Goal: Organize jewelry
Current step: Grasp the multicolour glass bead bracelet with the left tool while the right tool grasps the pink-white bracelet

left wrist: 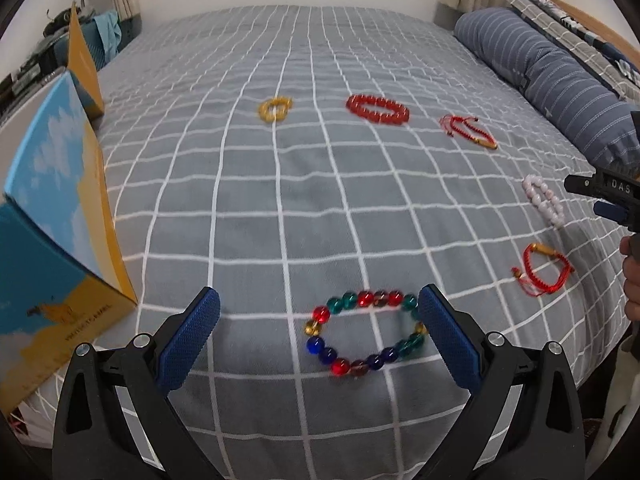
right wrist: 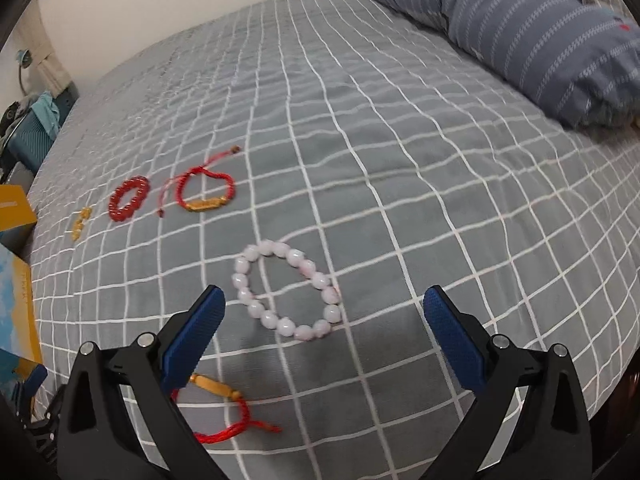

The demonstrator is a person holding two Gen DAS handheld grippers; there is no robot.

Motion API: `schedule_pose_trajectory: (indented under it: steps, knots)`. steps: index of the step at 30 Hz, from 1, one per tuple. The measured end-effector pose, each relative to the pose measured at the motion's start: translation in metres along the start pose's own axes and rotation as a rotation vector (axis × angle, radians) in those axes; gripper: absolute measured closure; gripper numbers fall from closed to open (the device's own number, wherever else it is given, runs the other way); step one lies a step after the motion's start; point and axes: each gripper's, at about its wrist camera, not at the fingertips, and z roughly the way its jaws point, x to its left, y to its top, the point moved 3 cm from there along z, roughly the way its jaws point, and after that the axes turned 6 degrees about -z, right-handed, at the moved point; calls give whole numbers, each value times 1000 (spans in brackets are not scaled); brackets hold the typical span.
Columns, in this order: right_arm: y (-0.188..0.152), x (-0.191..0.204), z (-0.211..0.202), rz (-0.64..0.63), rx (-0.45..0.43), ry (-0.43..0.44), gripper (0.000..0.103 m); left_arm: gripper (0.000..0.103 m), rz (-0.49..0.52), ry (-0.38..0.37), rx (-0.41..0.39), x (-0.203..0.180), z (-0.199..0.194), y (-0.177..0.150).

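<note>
Grey bedding printed with a white grid covers the bed, its cloth soft and faintly rumpled, and a long blue striped pillow lies along the bed's right edge. Six bracelets rest on the cover. Near the front edge lies a ring of glossy glass-like round beads in red, green, blue and amber, the multicoloured bracelet; the left tongs stand wide apart around it, their blue ribbed pads on either side, the right-hand pad just beside the beads. Towards the right edge sit a pale pink bead bracelet of smooth milky spheres and a woven red cord bracelet with a slim gold tube. The right tongs are spread open, with the pink loop between their tips. Farther back, in a row across the bed, lie a small amber bead bracelet, a red bead bracelet and a second red cord bracelet. At the left edge stands an open cardboard box printed blue and yellow.
</note>
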Motion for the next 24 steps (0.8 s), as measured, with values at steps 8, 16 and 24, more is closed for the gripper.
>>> schedule_pose_trajectory:
  steps: [8,16,24]
  knots:
    - [-1,5,15,-30,48,-31,30,6,-18,-6,31,15,9,-14]
    - [-4,7,32,-13,98,-45,54,11,-16,-14,40,17,13,-15]
    - [-3,15,41,-29,121,-44,74,40,-22,-31,87,14,15,-15]
